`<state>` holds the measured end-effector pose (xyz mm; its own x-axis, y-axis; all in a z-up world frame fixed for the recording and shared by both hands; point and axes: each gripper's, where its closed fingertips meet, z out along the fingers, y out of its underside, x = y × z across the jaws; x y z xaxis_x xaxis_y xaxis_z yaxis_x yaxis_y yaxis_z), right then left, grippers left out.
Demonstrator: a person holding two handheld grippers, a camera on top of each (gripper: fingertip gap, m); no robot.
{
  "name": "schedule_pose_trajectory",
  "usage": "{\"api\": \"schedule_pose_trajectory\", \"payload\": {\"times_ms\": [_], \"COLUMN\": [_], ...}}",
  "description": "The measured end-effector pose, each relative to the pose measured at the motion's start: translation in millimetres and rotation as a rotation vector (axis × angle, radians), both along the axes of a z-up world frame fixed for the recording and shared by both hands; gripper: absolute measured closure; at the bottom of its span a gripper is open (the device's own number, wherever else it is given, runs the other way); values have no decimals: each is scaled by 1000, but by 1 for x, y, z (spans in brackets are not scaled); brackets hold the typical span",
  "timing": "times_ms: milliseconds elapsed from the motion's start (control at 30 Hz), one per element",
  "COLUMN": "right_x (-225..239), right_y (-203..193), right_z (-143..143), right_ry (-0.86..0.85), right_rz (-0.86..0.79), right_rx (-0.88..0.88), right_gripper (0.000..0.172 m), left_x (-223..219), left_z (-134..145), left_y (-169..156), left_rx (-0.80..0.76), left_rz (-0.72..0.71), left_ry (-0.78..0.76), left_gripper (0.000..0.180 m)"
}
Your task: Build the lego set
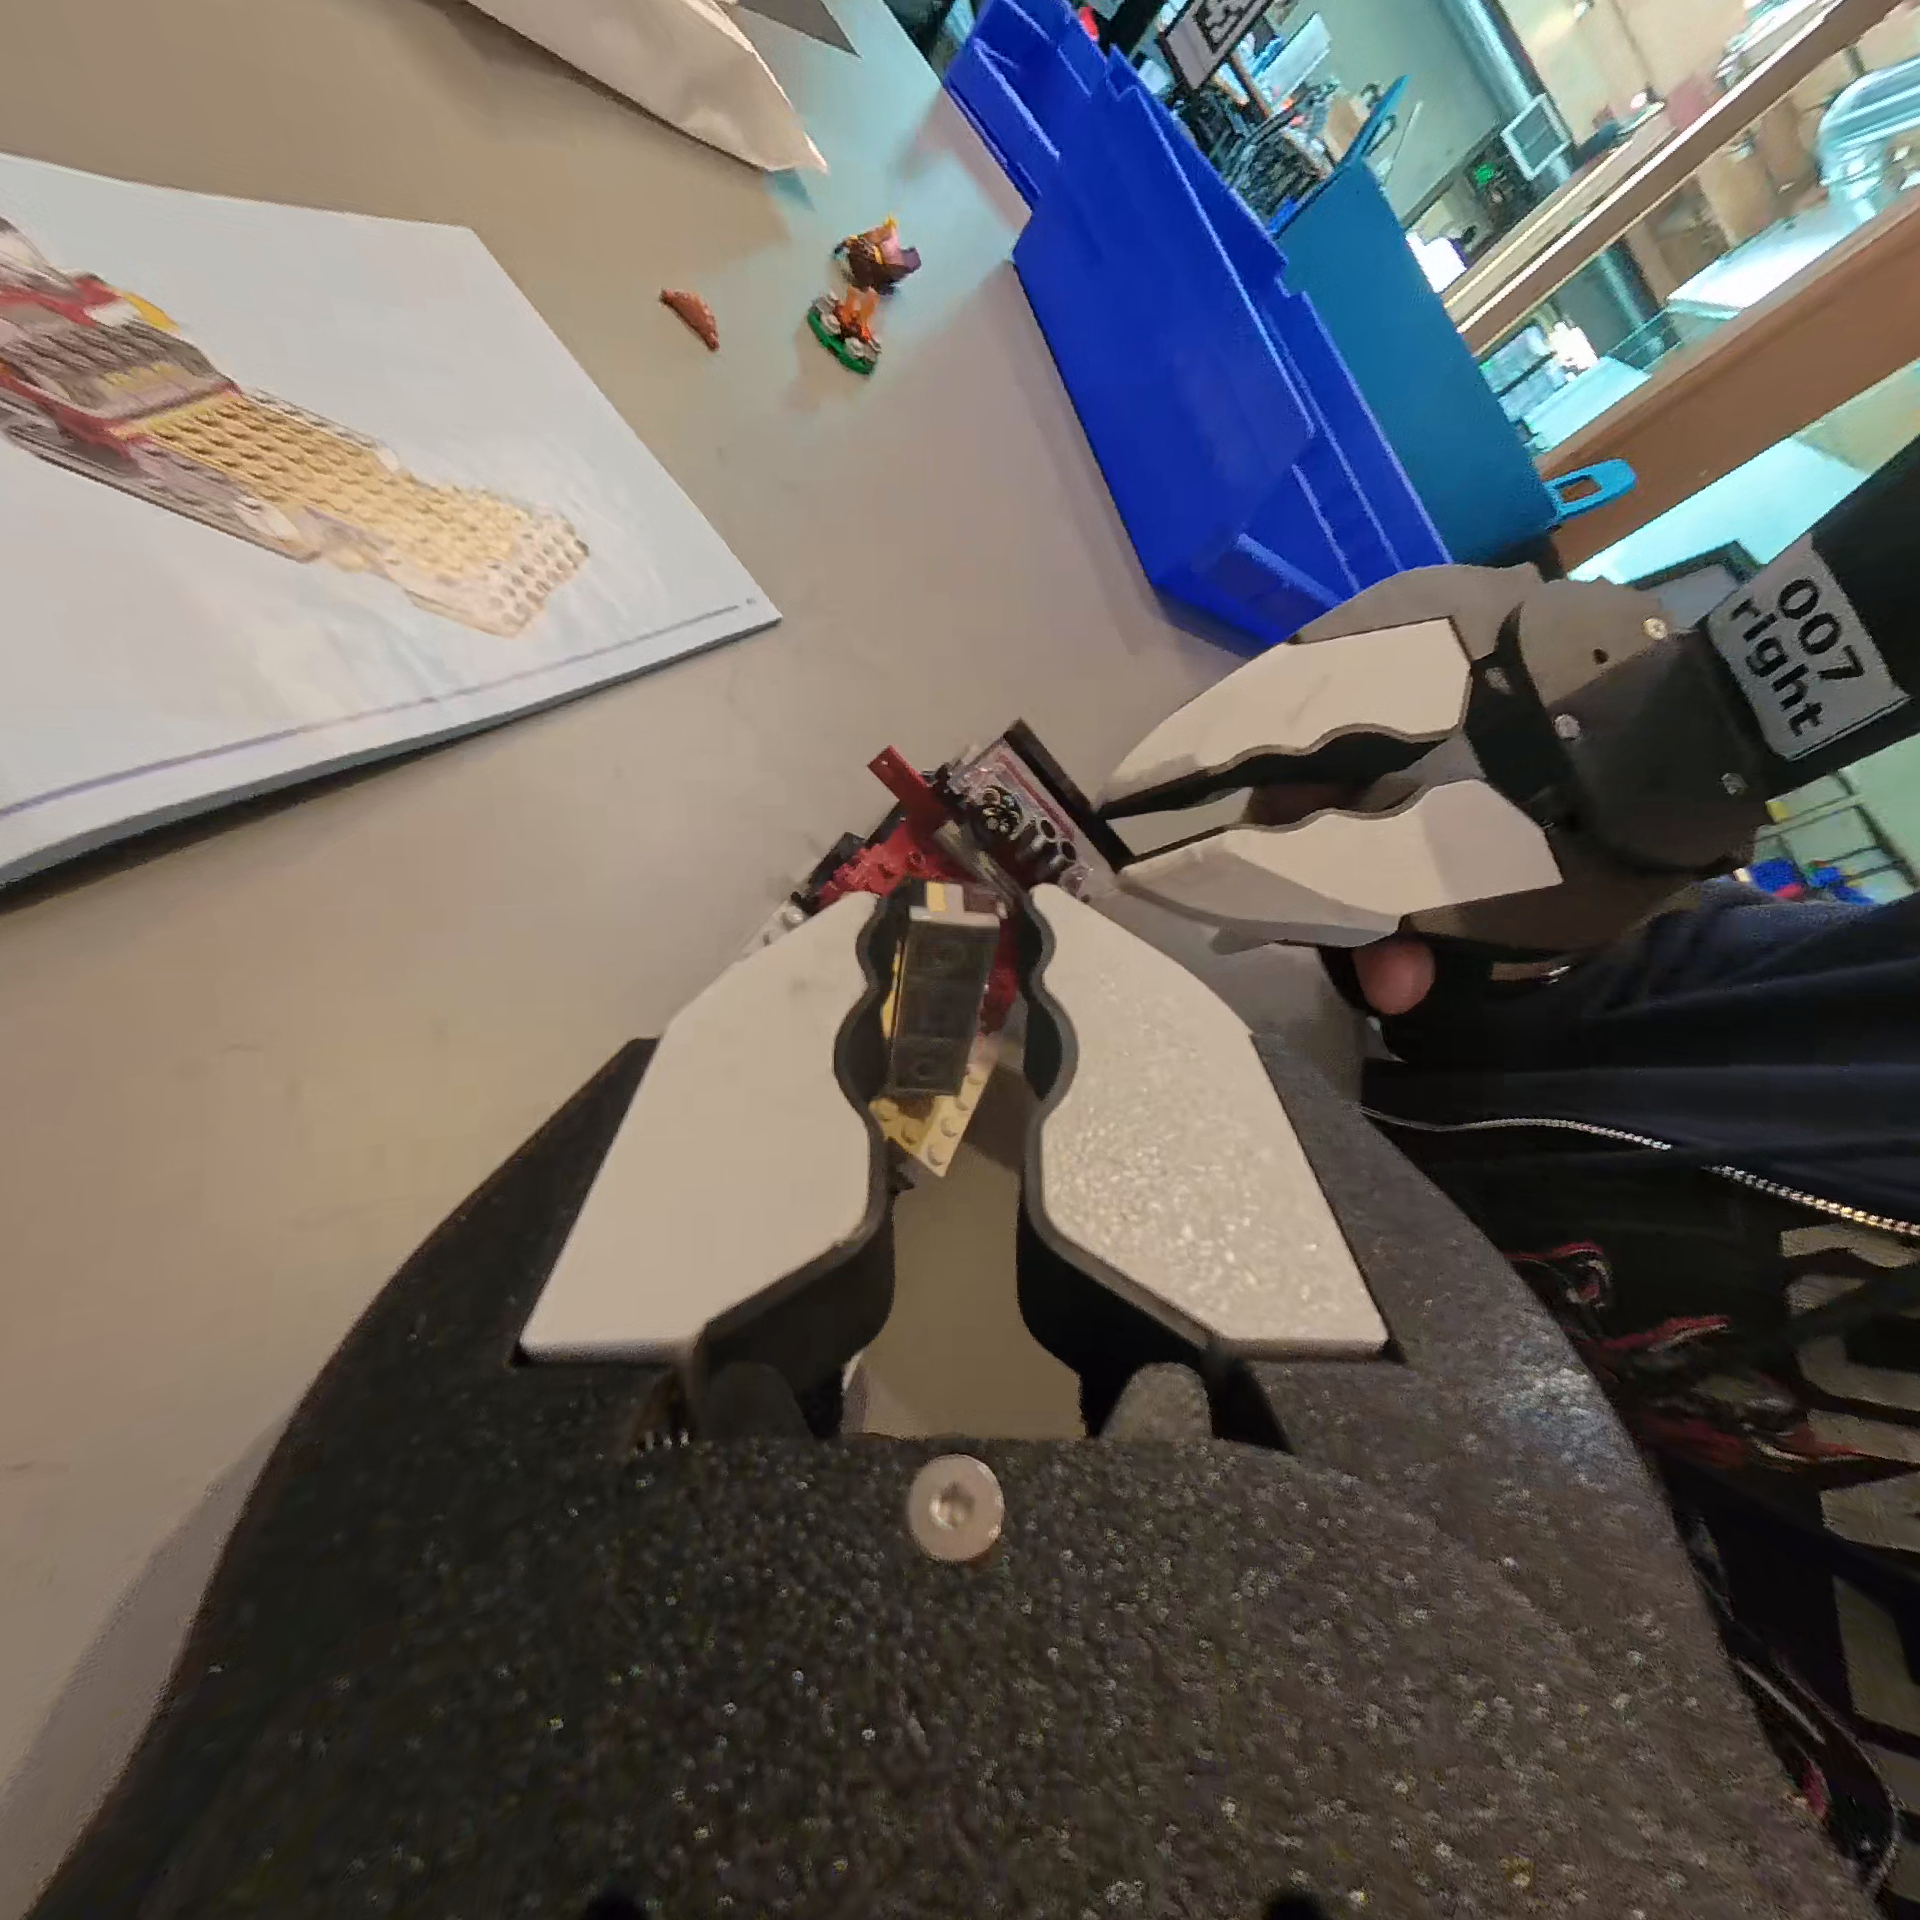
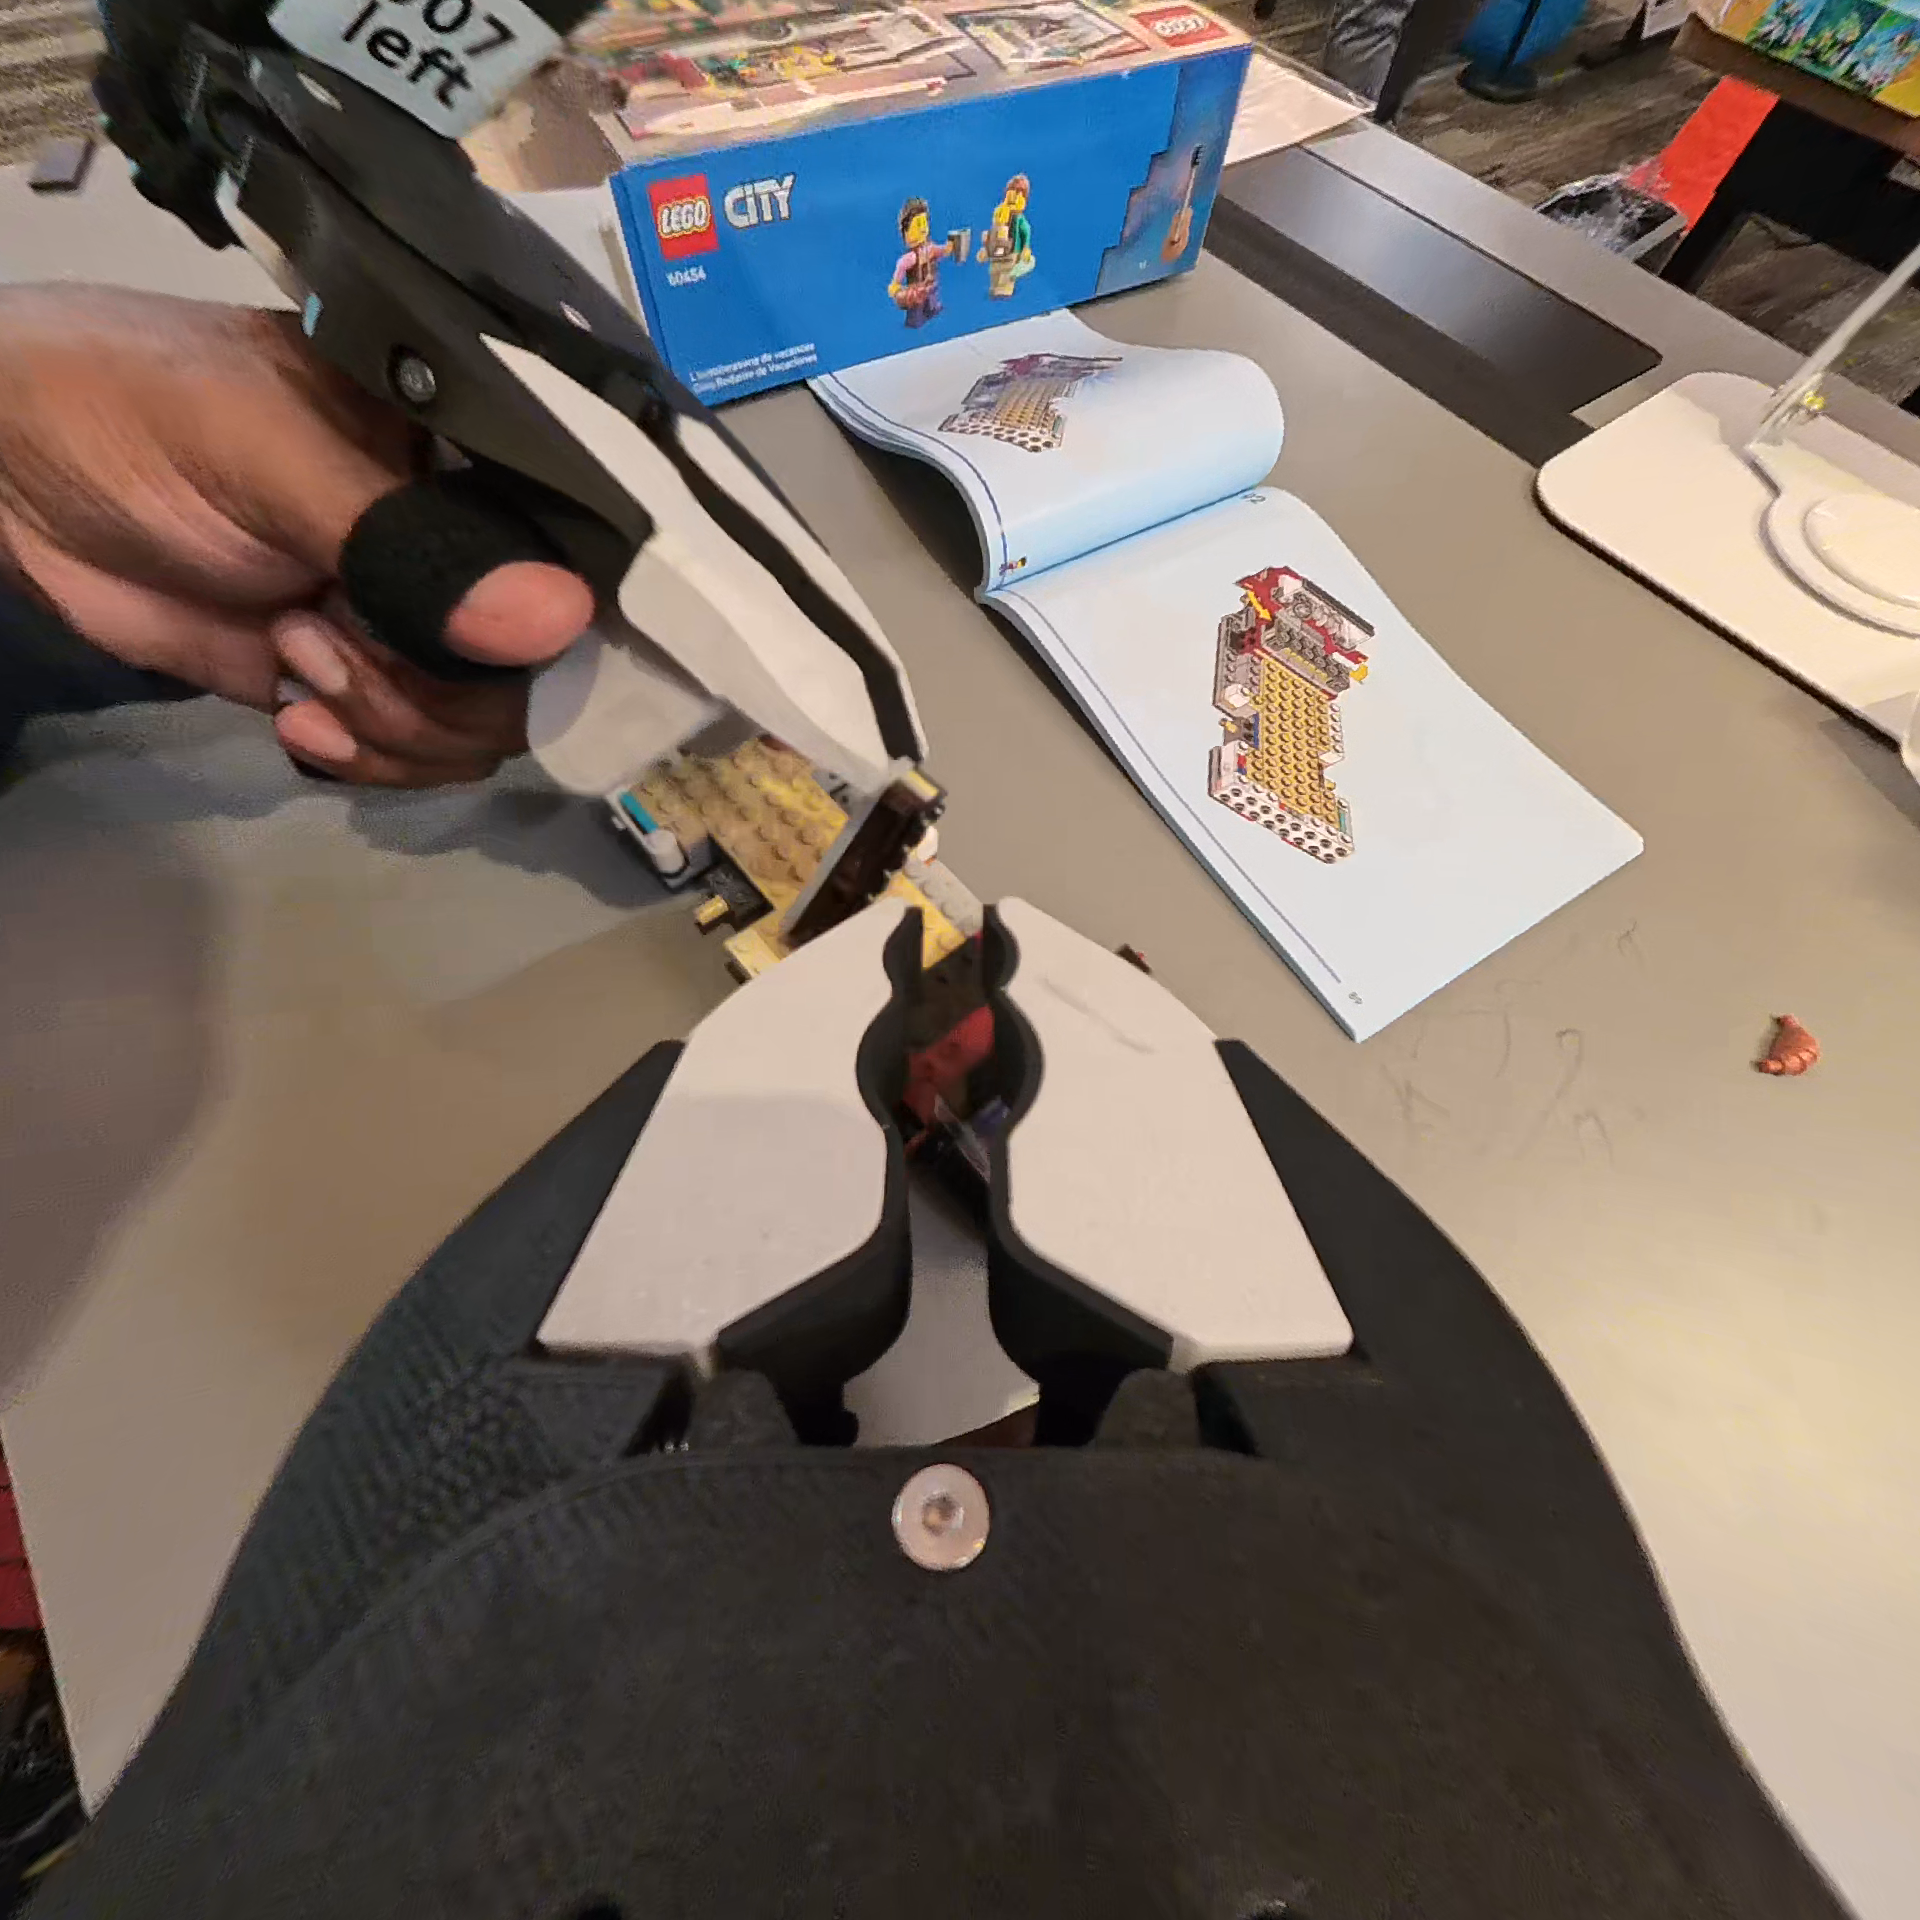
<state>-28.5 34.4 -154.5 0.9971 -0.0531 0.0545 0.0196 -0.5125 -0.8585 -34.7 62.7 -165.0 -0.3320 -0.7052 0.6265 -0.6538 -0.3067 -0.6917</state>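
A half-built lego model (image 1: 997,821) of tan, dark red and black parts lies on the grey table (image 1: 582,831); it also shows in the right wrist view (image 2: 748,810). My left gripper (image 1: 954,899) is open around an upright dark grey panel (image 1: 940,997) of the model, with a gap between pad and panel. The right wrist view shows this gripper (image 2: 883,800) from the side, tips at the brown-backed panel (image 2: 852,852). My right gripper (image 2: 951,920) is shut on the model's black and red end. The left wrist view shows its tips (image 1: 1114,836) on the black edge plate (image 1: 1060,779).
An open instruction booklet (image 2: 1299,727) lies beyond the model, also in the left wrist view (image 1: 312,468). A blue lego box (image 2: 914,229) stands behind it. Blue bins (image 1: 1195,364), a small figure on a green base (image 1: 857,301), a brown piece (image 2: 1787,1044) and a white stand (image 2: 1714,520) are nearby. My left and right fingertips are right by each other. The brown piece (image 2: 1787,1044) is about equally far from each gripper, around 25 cm. Look for it in the left wrist view (image 1: 691,313) too.
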Motion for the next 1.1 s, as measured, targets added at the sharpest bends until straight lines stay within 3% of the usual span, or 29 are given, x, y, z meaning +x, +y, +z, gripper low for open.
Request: {"api": "schedule_pose_trajectory", "payload": {"times_ms": [300,533,667,800,933,1033,1100], "right_x": [11,23,36,46,51,53,53], "right_y": [-12,-21,-24,-27,-26,-25,-24], "right_z": [-3,-1,1,3,0,-2,-2], "right_ry": [-1,-32,-44,-44,-34,-25,-20], "right_rz": [-18,-20,-17,-21,-15,-9,-6], "right_rx": [-7,-9,-20,-18,-23,-25,-23], "right_gripper": [161,160,159,159,158,157,157], "left_x": [1,6,11,14,17,22,24], "left_z": [-5,-8,-30,-46,-56,-56,-56], "left_y": [16,53,70,72,67,64,63], "left_rx": [36,249,518,635,678,653,637], "left_rz": [5,44,-25,-116,-185,-189,-182], "left_ry": [4,20,66,111,142,147,151], "left_gripper": [155,151,146,144,147,163,163]}}
